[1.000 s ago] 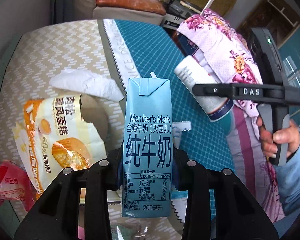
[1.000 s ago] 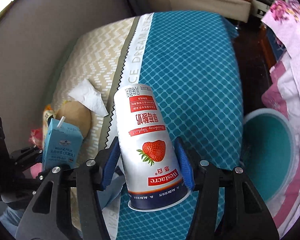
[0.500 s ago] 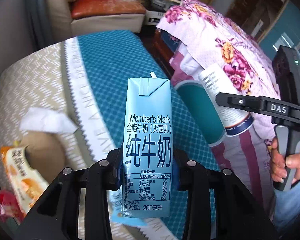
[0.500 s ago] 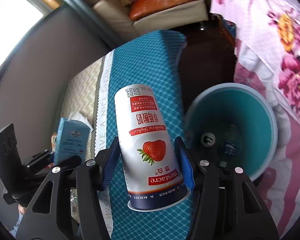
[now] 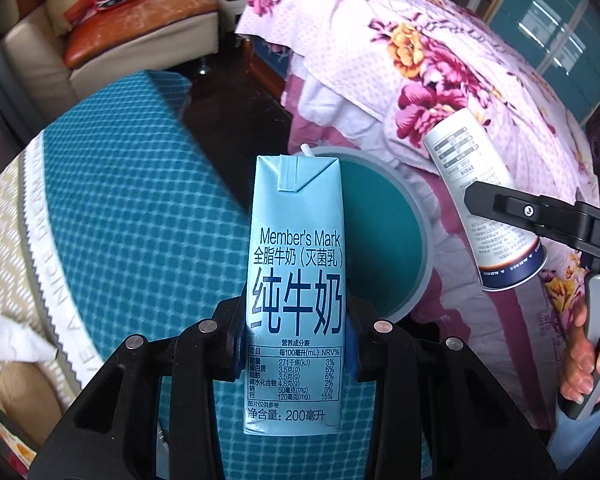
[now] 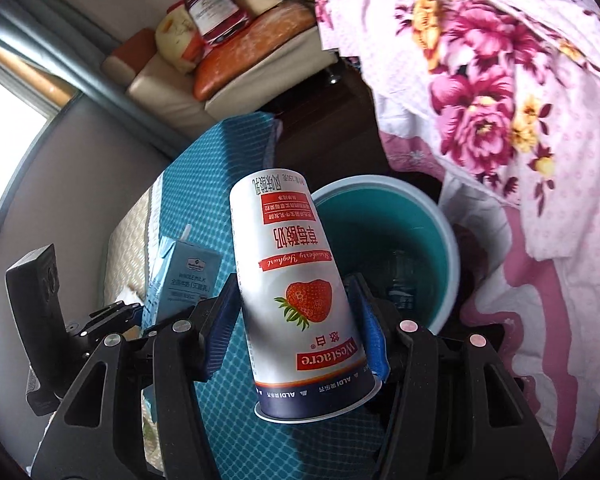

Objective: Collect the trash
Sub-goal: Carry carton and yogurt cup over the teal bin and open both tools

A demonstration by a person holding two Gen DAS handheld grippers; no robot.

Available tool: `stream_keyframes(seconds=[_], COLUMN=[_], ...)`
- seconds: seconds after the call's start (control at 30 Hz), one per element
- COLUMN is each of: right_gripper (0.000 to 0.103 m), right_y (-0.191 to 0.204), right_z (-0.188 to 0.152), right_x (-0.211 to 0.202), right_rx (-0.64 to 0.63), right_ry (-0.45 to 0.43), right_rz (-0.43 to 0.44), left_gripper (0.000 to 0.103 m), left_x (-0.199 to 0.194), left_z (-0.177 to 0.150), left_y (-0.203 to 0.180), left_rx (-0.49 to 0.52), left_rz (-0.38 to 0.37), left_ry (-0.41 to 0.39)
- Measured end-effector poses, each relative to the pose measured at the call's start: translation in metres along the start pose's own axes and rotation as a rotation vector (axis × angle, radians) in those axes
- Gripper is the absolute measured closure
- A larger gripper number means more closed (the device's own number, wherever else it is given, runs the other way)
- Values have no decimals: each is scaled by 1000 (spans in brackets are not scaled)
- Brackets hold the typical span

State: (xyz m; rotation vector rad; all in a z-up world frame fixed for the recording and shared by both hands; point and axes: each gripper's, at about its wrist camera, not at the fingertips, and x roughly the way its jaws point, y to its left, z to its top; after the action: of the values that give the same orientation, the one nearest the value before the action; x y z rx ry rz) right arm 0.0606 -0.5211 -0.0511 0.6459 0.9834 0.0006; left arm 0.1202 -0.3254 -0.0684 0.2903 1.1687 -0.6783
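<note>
My left gripper (image 5: 294,344) pinches milk carton (image 5: 296,280) | right gripper (image 6: 296,332) pinches yogurt cup (image 6: 300,292) | teal bin (image 6: 446,240) lies just beyond both, right nearer.

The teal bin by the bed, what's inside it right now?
In the right wrist view, the teal bin holds a few dark items low down, too dim to identify. The yogurt cup in the right tongs covers its left side.
</note>
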Motion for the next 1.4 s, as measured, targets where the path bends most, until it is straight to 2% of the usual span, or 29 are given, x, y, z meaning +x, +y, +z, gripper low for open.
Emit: stream_keyframes(seconds=[0.33, 0.47, 0.5, 0.57, 0.9, 0.93, 1.0, 1.27, 1.4], right_gripper=[50, 50, 50, 50, 50, 50, 50, 50, 49], right_y=[-40, -46, -47, -49, -42, -40, -37, -22, -10], right_z=[3, 1, 1, -2, -3, -3, -3, -2, -1], right_x=[-5, -4, -3, -2, 6, 7, 9, 22, 31], right_rx=[66, 77, 80, 83, 73, 72, 68, 45, 30], right_ry=[-24, -21, -20, -15, 0, 2, 6, 32, 54], right_rz=[-22, -28, -28, -29, -34, -36, -39, -61, -68], left_gripper=[65, 43, 39, 37, 35, 33, 20, 20, 11], left_x=[46, 52, 51, 48, 28, 25, 21, -2, -15], left_z=[16, 20, 21, 21, 4, 2, -1, -10, -16], left_y=[-33, -38, -38, -35, -18, -16, -15, 0, 11], left_rx=[34, 34, 29, 18, -11, -15, -22, -36, -47], left_rz=[-19, -6, -3, -11, -22, -24, -24, -20, -16], left_ry=[74, 71, 67, 64, 50, 47, 39, -4, -27])
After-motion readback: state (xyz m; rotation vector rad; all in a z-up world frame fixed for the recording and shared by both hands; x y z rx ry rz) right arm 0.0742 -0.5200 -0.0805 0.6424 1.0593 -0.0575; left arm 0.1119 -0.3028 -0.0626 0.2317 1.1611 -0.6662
